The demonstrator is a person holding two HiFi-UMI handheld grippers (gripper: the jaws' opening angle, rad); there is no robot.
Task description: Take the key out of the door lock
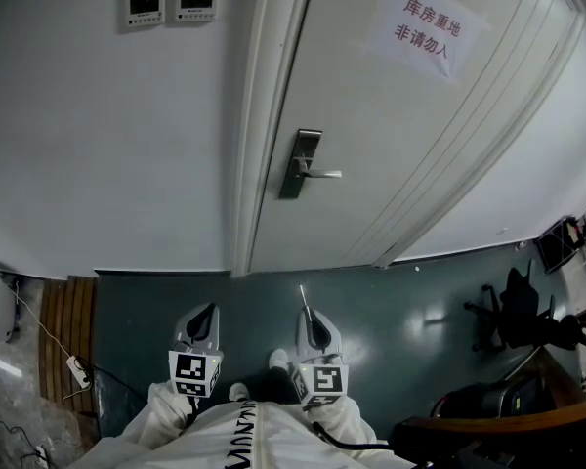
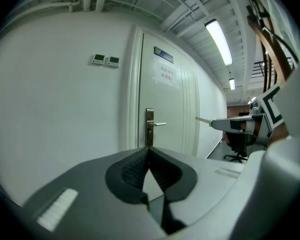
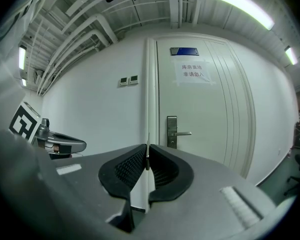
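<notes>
Key (image 1: 304, 298) is pinched edge-on between the jaws of your right gripper (image 3: 147, 149), its thin blade poking past the tips, well apart from the door lock (image 1: 300, 164). Your left gripper (image 2: 149, 150) has its jaws pressed together at the tips, nothing between them.

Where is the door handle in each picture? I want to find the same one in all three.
Head view: the door handle is near the middle, on the slanting door.
Left gripper view: about dead centre of the picture.
Right gripper view: slightly right of centre, a little below the middle.
Shared landmark: the paper sign on the door, higher than the handle.
</notes>
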